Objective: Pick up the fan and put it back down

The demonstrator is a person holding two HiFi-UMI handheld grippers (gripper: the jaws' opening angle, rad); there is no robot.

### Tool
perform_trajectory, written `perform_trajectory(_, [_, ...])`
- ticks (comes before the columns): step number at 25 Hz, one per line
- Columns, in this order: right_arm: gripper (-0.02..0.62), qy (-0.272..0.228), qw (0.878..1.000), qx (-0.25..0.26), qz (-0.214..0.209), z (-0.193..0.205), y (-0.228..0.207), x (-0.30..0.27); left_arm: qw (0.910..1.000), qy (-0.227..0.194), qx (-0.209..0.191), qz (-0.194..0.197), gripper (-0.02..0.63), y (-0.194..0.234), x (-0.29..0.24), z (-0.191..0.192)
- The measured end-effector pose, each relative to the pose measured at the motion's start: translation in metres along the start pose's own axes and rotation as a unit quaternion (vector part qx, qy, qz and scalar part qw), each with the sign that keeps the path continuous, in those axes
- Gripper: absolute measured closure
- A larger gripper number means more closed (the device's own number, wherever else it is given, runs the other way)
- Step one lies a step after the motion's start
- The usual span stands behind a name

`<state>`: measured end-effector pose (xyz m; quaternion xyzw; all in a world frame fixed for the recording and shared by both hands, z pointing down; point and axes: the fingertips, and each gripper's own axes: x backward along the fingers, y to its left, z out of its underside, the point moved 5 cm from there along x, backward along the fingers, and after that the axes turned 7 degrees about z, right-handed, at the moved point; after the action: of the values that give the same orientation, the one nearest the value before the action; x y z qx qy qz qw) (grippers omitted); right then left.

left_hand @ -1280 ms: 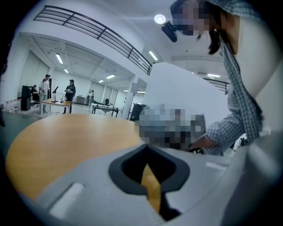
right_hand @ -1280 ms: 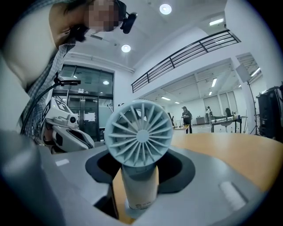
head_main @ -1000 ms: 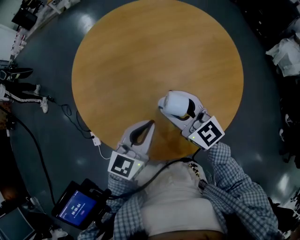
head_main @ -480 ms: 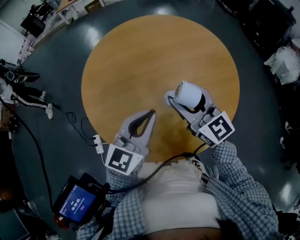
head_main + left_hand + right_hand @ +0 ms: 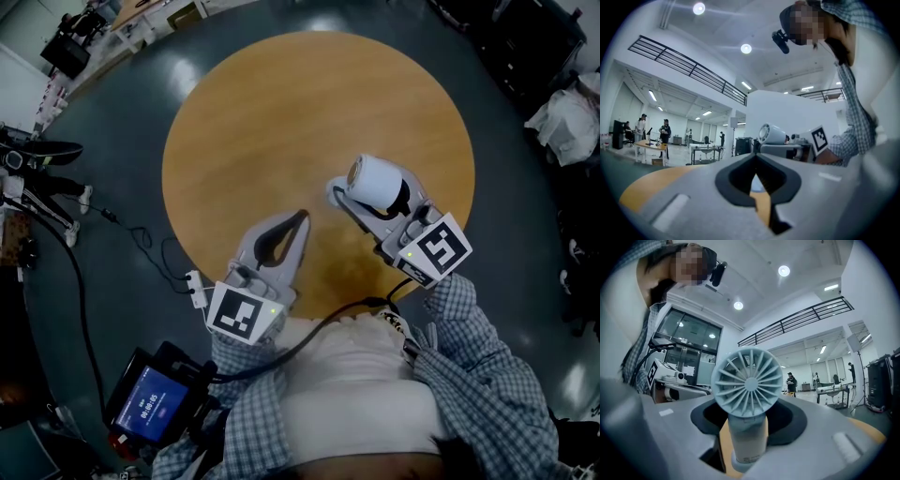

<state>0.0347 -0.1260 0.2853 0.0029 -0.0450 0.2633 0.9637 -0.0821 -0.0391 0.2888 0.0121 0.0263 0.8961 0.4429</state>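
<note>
Head view: I found the right tool (image 5: 354,199) gripping the handheld fan (image 5: 373,180) clear above the round bench (image 5: 281,103), and the left tool (image 5: 298,225) closed and empty.

Left gripper view: jaws together, nothing between.

Right gripper view: jaws wide, clamped on the fan's handle.

I judged the pickup done and the set-down outstanding. Since the earliest frame, the fan had risen.

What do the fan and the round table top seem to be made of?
The fan is most likely moulded plastic, pale grey-blue with a matte finish. The thin, even grille ribs and the smooth handle suggest this. The table top is probably wood or a wood-look laminate, warm orange-brown and smooth with a dull sheen. No clear grain shows, so I cannot tell which.
</note>
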Motion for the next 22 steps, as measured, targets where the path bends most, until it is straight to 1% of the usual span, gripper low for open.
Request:
perform_trajectory(5, [0.373, 0.001, 1.0, 0.005, 0.0, -0.0011, -0.0008, 0.0013, 0.9999, 0.0, 0.0, 0.01, 0.606, -0.0018, -0.0015, -0.0001])
perform_trajectory(12, [0.373, 0.003, 1.0, 0.007, -0.008, -0.0018, -0.0013, 0.0015, 1.0, -0.008, 0.004, 0.003, 0.606, 0.001, -0.0013, -0.0025])
perform_trajectory(22, [0.374, 0.018, 1.0, 0.006, -0.018, 0.0061, 0.0017, -0.0023, 0.9999, 0.004, 0.009, -0.005, 0.606, -0.0008, 0.0021, 0.0033])
